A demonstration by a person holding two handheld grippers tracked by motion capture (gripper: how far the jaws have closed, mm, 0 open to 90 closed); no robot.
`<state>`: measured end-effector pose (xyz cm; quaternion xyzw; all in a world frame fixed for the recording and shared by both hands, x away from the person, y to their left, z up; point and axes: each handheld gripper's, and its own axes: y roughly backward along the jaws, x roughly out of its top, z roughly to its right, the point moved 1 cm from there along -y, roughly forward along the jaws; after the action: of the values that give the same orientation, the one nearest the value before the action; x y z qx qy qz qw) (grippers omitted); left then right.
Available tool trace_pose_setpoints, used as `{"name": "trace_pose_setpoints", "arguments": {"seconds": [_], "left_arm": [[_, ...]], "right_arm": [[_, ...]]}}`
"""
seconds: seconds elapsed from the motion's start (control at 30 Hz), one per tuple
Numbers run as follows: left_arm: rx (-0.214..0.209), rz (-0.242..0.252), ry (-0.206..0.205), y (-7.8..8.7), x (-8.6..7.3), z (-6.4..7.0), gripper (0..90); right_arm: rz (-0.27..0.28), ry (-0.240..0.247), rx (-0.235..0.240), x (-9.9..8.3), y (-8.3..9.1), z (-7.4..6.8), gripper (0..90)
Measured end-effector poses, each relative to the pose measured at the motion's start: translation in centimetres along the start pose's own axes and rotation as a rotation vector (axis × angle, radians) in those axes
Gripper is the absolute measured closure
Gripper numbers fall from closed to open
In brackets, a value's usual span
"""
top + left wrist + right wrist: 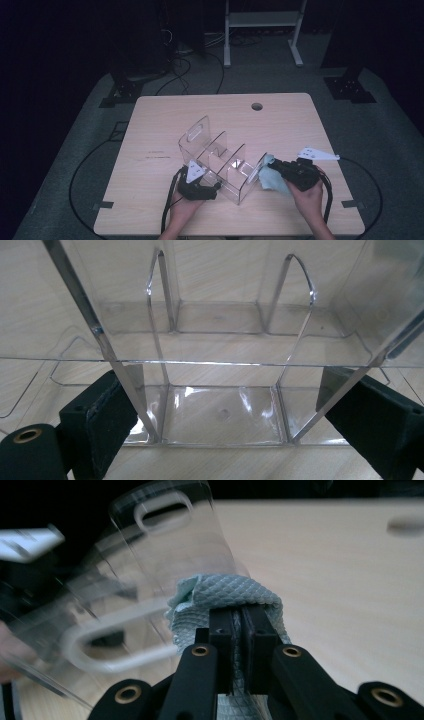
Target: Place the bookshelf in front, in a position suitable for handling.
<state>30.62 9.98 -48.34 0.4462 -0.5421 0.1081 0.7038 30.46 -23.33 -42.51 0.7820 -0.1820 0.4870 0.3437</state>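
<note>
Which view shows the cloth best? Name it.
The right gripper view: the pale green cloth sits close up, its quilted weave clear, pinched in the right gripper. The high view shows it small, beside the clear organizer.

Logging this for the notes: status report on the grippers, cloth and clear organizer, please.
Left hand-held gripper open around clear organizer end. Right hand-held gripper shut on cloth, at organizer's other end. Nothing in the way.

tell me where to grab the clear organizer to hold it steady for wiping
Probably the near end wall of the clear organizer, from the person's side: it is a thin upright panel the left gripper can straddle, as its open jaws do now, leaving the far wall to the right gripper and its cloth.
</note>
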Motion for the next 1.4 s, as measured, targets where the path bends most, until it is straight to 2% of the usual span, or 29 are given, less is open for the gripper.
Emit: {"name": "trace_pose_setpoints", "arguments": {"seconds": [0.07, 0.17, 0.2, 0.23, 0.27, 0.33, 0.4, 0.47, 0.5, 0.6, 0.67, 0.73, 0.83, 0.93, 1.0, 1.07, 1.13, 1.17, 1.2, 1.23, 1.27, 1.33, 1.4], "left_arm": [[0.000, 0.000, -0.001, 0.0, 0.0, 0.0, 8.6], [0.001, -0.001, -0.008, 0.0, 0.1, 0.0, 8.6], [0.001, -0.001, -0.008, 0.0, 0.1, 0.0, 8.6], [-0.002, -0.005, -0.007, 0.0, 0.1, 0.0, 8.6], [-0.002, -0.003, -0.008, 0.0, 0.0, 0.0, 8.6], [-0.002, -0.002, -0.008, 0.0, 0.0, 0.0, 8.6], [-0.002, 0.000, -0.007, 0.0, 0.0, 0.0, 8.6], [-0.002, 0.000, -0.008, 0.0, 0.0, 0.0, 8.6], [-0.002, -0.002, -0.008, 0.0, 0.0, 0.0, 8.6], [-0.002, -0.001, -0.010, 0.0, 0.0, 0.0, 8.6], [-0.003, -0.005, -0.009, 0.0, 0.1, 0.0, 8.6], [-0.005, -0.004, -0.010, 0.0, 0.1, -0.1, 8.6], [-0.008, -0.008, -0.013, 0.0, 0.1, -0.1, 8.6], [-0.007, -0.006, -0.014, 0.0, 0.1, -0.1, 8.6], [-0.005, -0.001, -0.014, 0.0, 0.1, -0.1, 8.6], [-0.005, -0.006, -0.011, 0.0, 0.1, -0.1, 8.6], [-0.006, -0.001, -0.009, 0.0, 0.0, -0.1, 8.6], [-0.006, -0.005, -0.011, 0.0, 0.1, -0.1, 8.6], [-0.006, -0.005, -0.011, 0.0, 0.1, -0.1, 8.6], [-0.007, -0.005, -0.011, 0.0, 0.0, -0.1, 8.6], [-0.007, -0.004, -0.011, 0.0, 0.0, -0.1, 8.6], [-0.007, -0.006, -0.011, 0.0, 0.1, -0.1, 8.6], [-0.004, -0.001, -0.013, 0.0, 0.1, -0.1, 8.6]], "right_arm": [[-0.007, 0.012, -0.008, -0.2, -0.3, -0.1, 84.6], [-0.095, -0.030, -0.016, -2.2, -1.7, 1.0, 84.6], [-0.095, -0.030, -0.016, -2.2, -1.7, 1.0, 84.6], [-0.095, -0.052, -0.008, -2.2, -1.7, 1.2, 84.6], [-0.088, -0.047, -0.012, -1.9, -1.5, 1.2, 84.6], [-0.019, -0.019, -0.012, -0.6, -0.7, 0.4, 84.6], [0.005, -0.003, -0.012, 0.0, -0.2, -0.1, 84.5], [-0.004, 0.016, -0.025, -0.4, -0.5, -0.1, 84.3], [-0.015, 0.009, -0.025, -0.8, -0.7, 0.1, 84.3], [-0.085, -0.037, -0.027, -2.8, -2.0, 1.3, 84.3], [-0.099, -0.062, -0.019, -3.0, -2.1, 1.7, 84.4], [-0.073, -0.038, -0.038, -2.1, -1.6, 1.2, 84.4], [-0.010, -0.009, -0.035, -0.9, -0.8, 0.5, 84.4], [-0.021, -0.015, -0.035, -1.5, -1.2, 0.8, 84.3], [-0.063, -0.036, -0.039, -2.6, -1.9, 1.4, 84.3], [-0.075, -0.074, -0.024, -2.9, -2.1, 1.9, 84.3], [-0.058, -0.050, -0.044, -2.0, -1.6, 1.5, 84.3], [-0.032, -0.032, -0.044, -1.6, -1.3, 1.2, 84.3], [-0.032, -0.032, -0.044, -1.6, -1.3, 1.2, 84.3], [0.004, -0.014, -0.038, -0.9, -0.8, 0.7, 84.3], [0.008, -0.002, -0.039, -0.7, -0.7, 0.5, 84.3], [-0.012, -0.003, -0.042, -1.2, -1.0, 0.6, 84.3], [-0.056, -0.020, -0.045, -2.4, -1.8, 1.2, 84.2]]}}
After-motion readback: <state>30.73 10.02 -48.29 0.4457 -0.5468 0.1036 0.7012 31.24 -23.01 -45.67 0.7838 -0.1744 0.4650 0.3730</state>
